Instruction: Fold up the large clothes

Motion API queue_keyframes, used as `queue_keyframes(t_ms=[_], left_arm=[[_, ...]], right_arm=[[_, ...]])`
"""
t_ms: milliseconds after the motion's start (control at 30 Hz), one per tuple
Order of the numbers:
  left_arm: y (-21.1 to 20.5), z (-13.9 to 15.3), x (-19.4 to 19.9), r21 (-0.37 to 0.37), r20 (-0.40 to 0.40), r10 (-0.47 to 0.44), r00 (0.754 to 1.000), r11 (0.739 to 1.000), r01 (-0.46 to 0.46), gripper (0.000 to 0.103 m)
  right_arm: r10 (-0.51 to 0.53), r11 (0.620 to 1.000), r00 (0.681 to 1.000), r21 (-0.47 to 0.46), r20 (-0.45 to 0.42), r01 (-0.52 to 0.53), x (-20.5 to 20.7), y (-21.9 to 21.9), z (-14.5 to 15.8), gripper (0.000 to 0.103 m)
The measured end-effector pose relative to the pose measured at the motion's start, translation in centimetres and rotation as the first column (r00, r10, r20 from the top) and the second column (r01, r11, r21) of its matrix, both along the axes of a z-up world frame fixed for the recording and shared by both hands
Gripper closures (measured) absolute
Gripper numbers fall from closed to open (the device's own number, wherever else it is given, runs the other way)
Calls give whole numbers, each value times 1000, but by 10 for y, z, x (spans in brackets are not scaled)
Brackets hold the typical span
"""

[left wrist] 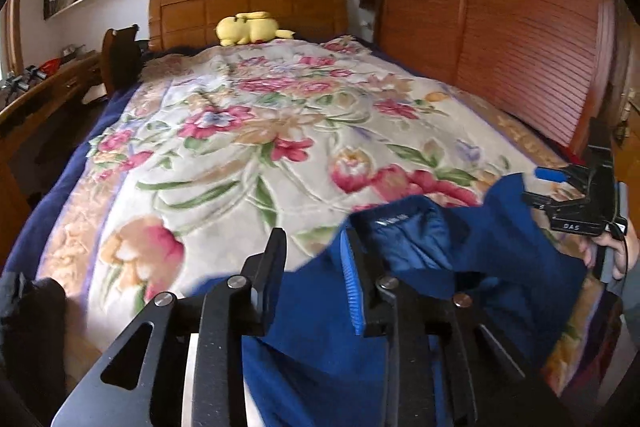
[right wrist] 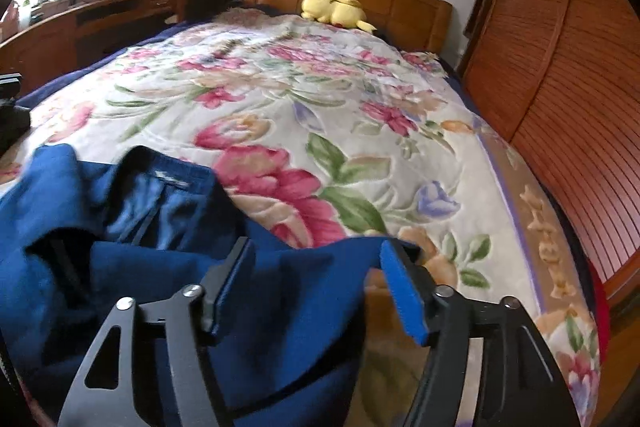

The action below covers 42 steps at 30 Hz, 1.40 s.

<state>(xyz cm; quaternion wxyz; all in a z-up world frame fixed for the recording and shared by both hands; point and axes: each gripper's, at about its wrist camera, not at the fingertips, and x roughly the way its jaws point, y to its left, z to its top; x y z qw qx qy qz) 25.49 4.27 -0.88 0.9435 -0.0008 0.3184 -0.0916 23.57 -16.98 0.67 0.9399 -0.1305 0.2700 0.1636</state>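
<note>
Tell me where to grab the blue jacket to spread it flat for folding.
Grip the blue jacket at its two shoulders, either side of the collar, coming from the foot of the bed. The collar lies open facing up, so the shoulder edges are exposed. Both grippers, left and right, look open there.

The left gripper (left wrist: 316, 279) is presented from its own wrist view with both fingers spread apart, blue cloth being seen in the gap between them. The right gripper (right wrist: 316, 291) is likewise shown with its fingers set wide, one blue-faced pad (right wrist: 404, 301) being turned inward. In the left wrist view, the right gripper (left wrist: 538, 187) is seen held by the person's hand (left wrist: 618, 251) at the frame's right edge.
</note>
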Motion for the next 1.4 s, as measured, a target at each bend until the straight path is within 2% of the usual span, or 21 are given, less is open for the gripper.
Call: queue_keyframes(t_ms=[233,433,733,933,1100,1133,1167,1200,1233,1400], left_arm=[[-22,-28,-34,-29,-21,-46,999,999,46,73],[-26,-58,-63,-36,-79,-61,995,998,59,73],[-19,-85,-105,-49,-119,-6,993,999,0,73],[-14,-95,-114,-45,-138,16,990,999,-23,73],[-15,-96,-118,-36,-139,22,990,999,-27,73],[-15,-95,-118,-33,-138,22,990,999,-27,73],[-15,-94,-119,-32,-137,22,990,999,-26,73],[-15,-94,-120,-32,-135,22,991,999,-26,73],[-15,-93,-121,-32,-134,21,991,999,-25,73],[-13,-91,-126,-37,-122,21,992,999,-26,73]], right_arm=[[131,991,989,37,-70,-129,-39,16,-15,32],[173,985,974,39,-145,-170,-52,15,-37,32],[179,984,966,9,-185,-180,-59,8,-55,32],[153,987,971,-14,-183,-158,-49,6,-58,32],[135,982,972,-104,-192,-157,-31,17,-63,33],[143,977,971,-128,-190,-169,-28,22,-62,49],[147,972,971,-152,-188,-177,-26,26,-61,82],[146,966,974,-189,-174,-179,-23,30,-58,97],[145,960,978,-217,-147,-175,-20,33,-53,101],[166,947,982,-263,-94,-185,5,57,-26,101]])
